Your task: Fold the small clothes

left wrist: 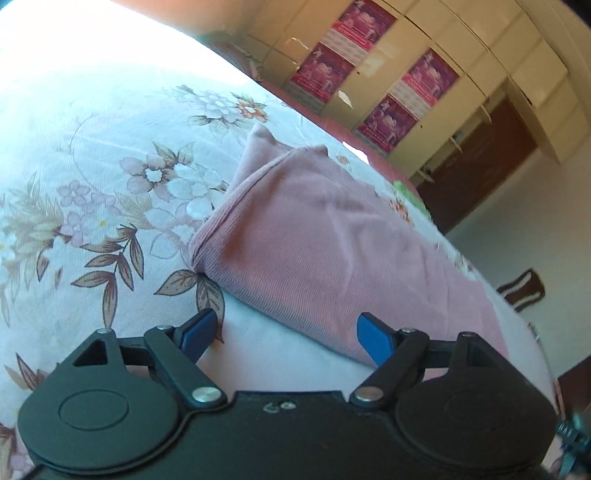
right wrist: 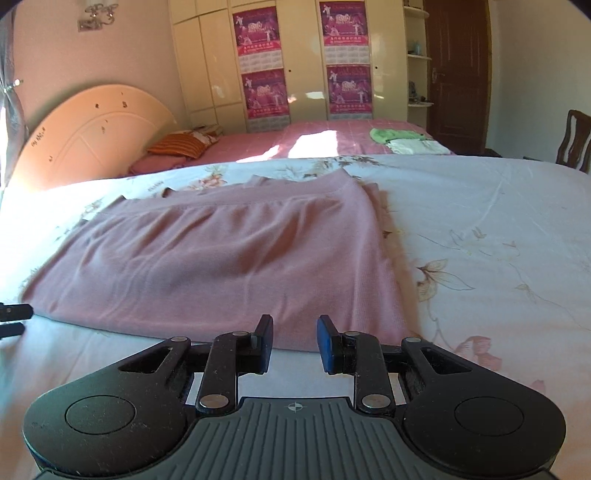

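I am looking across a bedroom with a floral bedsheet (right wrist: 480, 229) spread over the bed, cream wardrobes (right wrist: 303, 62) hung with magenta posters (right wrist: 258, 33) behind it, and a dark door (right wrist: 458, 70) at the right. The pink garment (right wrist: 221, 258) is lying folded flat on the sheet, its near hem running just ahead of both tools. My left gripper (left wrist: 284, 334) is hanging with its blue fingers (left wrist: 373, 341) spread wide and released, nothing between them; the garment's near corner is lying just beyond the right-hand finger. My right gripper (right wrist: 295, 343) is sitting with fingers (right wrist: 327, 343) partly parted, gripping nothing, the hem just in front of the tips.
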A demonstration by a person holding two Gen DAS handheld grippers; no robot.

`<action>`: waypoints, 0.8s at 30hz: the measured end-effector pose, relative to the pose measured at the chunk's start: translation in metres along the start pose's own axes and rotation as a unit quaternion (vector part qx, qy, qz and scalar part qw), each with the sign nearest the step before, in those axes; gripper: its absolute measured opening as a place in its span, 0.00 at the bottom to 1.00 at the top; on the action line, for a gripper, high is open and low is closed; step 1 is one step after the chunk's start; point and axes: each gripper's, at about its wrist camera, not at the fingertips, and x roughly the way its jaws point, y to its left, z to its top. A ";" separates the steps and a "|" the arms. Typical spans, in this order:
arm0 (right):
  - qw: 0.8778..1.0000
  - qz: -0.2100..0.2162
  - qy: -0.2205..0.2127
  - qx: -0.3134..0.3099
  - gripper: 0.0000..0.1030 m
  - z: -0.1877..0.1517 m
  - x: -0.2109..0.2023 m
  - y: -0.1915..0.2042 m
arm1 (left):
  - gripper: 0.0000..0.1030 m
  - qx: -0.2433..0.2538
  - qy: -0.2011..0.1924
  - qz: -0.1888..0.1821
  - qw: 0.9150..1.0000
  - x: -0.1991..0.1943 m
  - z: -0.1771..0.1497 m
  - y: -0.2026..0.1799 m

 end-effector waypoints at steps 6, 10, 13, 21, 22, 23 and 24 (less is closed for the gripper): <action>0.999 0.044 -0.015 -0.005 0.00 0.024 0.005 0.042 | 0.79 -0.100 -0.037 -0.034 0.994 0.018 0.014 0.013; 0.999 0.046 -0.009 -0.008 0.00 0.041 0.026 0.064 | 0.78 -0.131 -0.066 -0.044 0.988 0.028 0.015 0.015; 0.999 0.043 0.002 -0.012 0.00 0.051 0.050 0.080 | 0.62 -0.140 -0.082 -0.038 0.986 0.039 0.021 0.014; 0.997 0.057 0.032 -0.036 0.00 0.062 0.103 0.116 | 0.11 -0.139 -0.080 -0.008 0.987 0.053 0.034 0.027; 0.997 0.058 0.034 -0.038 0.00 0.063 0.108 0.120 | 0.09 -0.144 -0.081 -0.017 0.986 0.051 0.035 0.030; 0.997 0.059 0.035 -0.041 0.00 0.065 0.114 0.124 | 0.09 -0.149 -0.088 -0.032 0.984 0.046 0.035 0.032; 0.997 0.062 0.034 -0.043 0.00 0.066 0.117 0.127 | 0.08 -0.144 -0.103 -0.047 0.983 0.039 0.035 0.031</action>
